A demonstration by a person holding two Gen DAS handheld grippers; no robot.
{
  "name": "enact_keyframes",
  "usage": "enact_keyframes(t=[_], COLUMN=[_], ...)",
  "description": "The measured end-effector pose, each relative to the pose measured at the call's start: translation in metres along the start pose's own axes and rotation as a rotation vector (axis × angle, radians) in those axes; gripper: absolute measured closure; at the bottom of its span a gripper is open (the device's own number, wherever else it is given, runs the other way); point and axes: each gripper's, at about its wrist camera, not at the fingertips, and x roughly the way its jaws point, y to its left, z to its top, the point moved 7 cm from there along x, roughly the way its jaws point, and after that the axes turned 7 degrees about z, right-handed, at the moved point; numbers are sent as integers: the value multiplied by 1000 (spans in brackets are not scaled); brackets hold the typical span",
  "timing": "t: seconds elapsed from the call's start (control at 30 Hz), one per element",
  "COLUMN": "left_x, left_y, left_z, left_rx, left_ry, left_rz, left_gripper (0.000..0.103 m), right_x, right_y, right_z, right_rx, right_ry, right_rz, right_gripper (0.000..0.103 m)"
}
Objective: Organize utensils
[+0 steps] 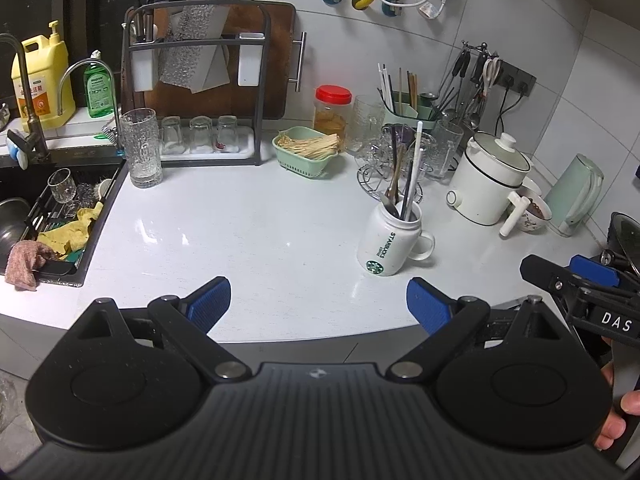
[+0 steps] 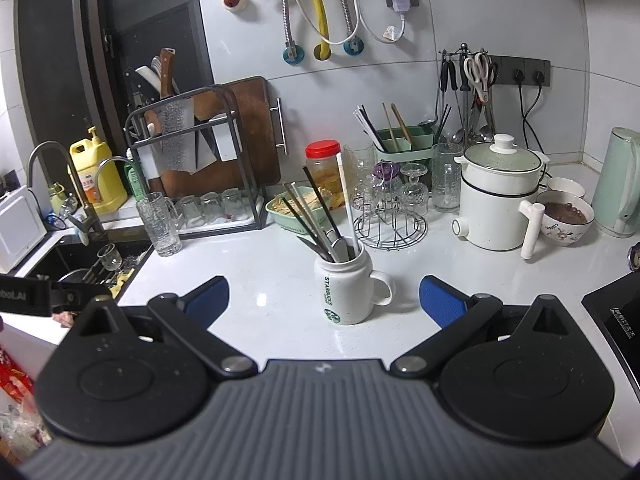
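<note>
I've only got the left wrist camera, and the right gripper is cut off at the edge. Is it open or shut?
Observer: Open. The right gripper is empty, with its blue fingers spread and the Starbucks mug straight ahead.
Operator: What's on its right side?
Observer: A black cooktop at the counter's right edge.
Operator: And at the far left?
Observer: A white boxy appliance that your view doesn't show.

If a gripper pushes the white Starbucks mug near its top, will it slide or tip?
The Starbucks mug may well tip: long utensils lean out above its rim, raising the weight. Its glazed surface looks slippery, and the glossy countertop could let it slide if pushed low. It looks ceramic, so probably fragile.
</note>
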Motion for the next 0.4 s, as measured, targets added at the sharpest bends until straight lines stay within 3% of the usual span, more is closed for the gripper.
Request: enact_keyframes(t=[0.4], left_x=[-5], left_y=[7], left_z=[-3], left_rx=[-6], left_ry=[-1], left_rz=[9], left_gripper=[6], right_x=[-3], right_y=[2], right_z=[-1], right_rx=[0], right_ry=[-2], right_rz=[2], right_gripper=[0])
